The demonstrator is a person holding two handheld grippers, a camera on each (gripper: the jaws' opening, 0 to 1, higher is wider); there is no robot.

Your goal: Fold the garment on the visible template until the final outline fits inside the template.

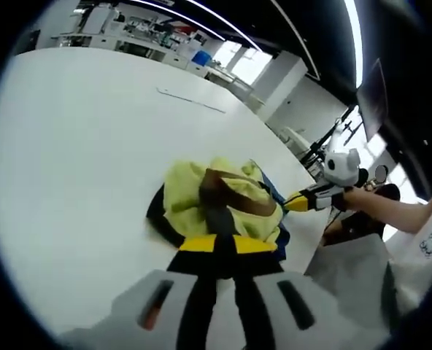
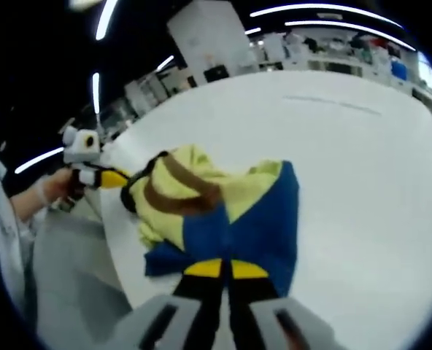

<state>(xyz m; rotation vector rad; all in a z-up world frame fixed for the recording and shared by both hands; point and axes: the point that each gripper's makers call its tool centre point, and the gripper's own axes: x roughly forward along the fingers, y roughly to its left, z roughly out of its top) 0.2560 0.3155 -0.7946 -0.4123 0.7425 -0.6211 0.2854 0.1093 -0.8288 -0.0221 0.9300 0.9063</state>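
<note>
A crumpled garment (image 1: pixel 216 200) lies near the edge of the white table (image 1: pixel 77 153). It is yellow-green with a brown band, black trim and a blue part. My left gripper (image 1: pixel 227 244) is shut on its near black and yellow-green edge. In the left gripper view, my right gripper (image 1: pixel 298 203) comes in from the right, held by a hand, its yellow tip at the blue edge. In the right gripper view, my right gripper (image 2: pixel 223 268) is shut on the blue part of the garment (image 2: pixel 223 204). My left gripper (image 2: pixel 112 178) meets the garment's far left side there.
A thin dark line (image 1: pixel 190 100) is marked on the table far beyond the garment, and the line (image 2: pixel 333 104) is also in the right gripper view. The table edge (image 2: pixel 117 248) runs close by, with grey floor (image 2: pixel 70 284) below. Benches and shelves (image 1: pixel 157 36) stand behind.
</note>
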